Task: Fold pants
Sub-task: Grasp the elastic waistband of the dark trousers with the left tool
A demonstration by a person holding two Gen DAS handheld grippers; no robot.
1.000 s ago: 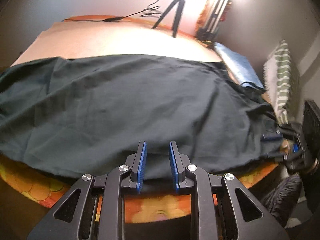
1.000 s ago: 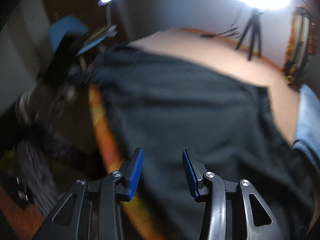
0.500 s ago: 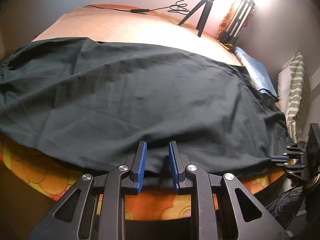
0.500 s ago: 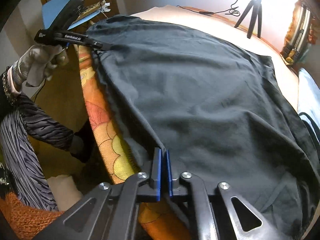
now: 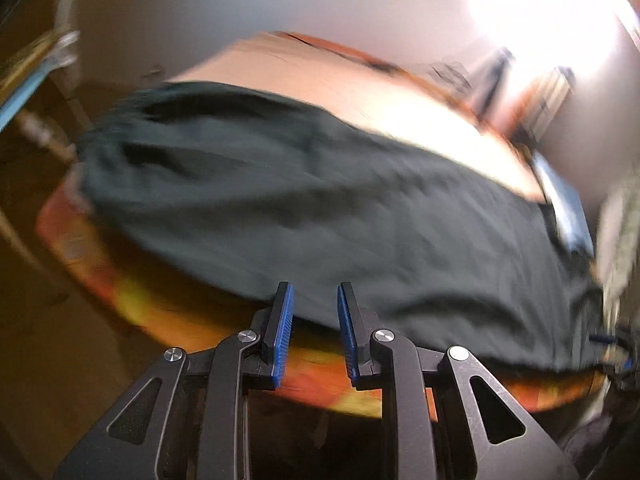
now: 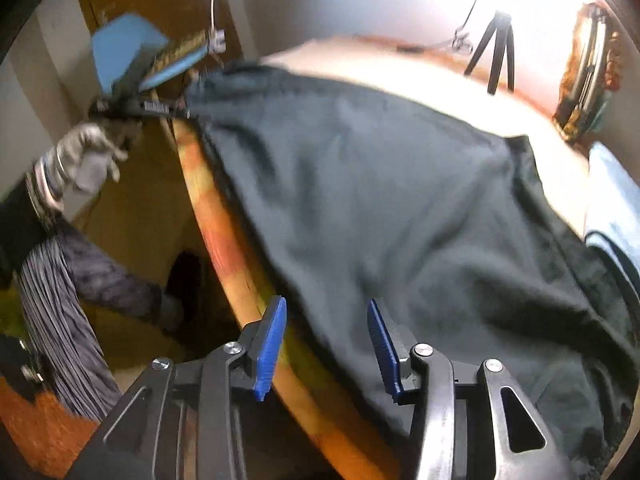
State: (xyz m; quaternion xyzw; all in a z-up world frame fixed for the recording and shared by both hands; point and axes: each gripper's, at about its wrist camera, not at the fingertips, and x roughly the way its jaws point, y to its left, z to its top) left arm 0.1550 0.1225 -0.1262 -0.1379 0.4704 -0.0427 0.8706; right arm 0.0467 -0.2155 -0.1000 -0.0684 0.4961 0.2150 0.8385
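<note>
1. Two grippers hang over the dark pants [image 6: 400,216] spread on the orange-edged bed [image 6: 224,240].
2. Left gripper [image 5: 314,334]: fingers slightly apart, pinching nothing.
3. Right gripper [image 6: 328,348]: jaws opening above the pants' edge, gripping nothing.

The pants [image 6: 400,208] are spread flat across the bed [image 6: 224,240], covering its near part, while a bare stretch of the bed is left behind them toward the wall. The right gripper [image 6: 326,344] is held over the near edge of the pants, its jaws opening with cloth seen between them but not pressed. The left gripper [image 5: 314,330] is held at the near hem further along, where the pants overhang the bed's edge. A tripod [image 6: 496,52] is placed on the far side of the bed. A folded cloth [image 6: 616,208] is laid just right of the pants.
</note>
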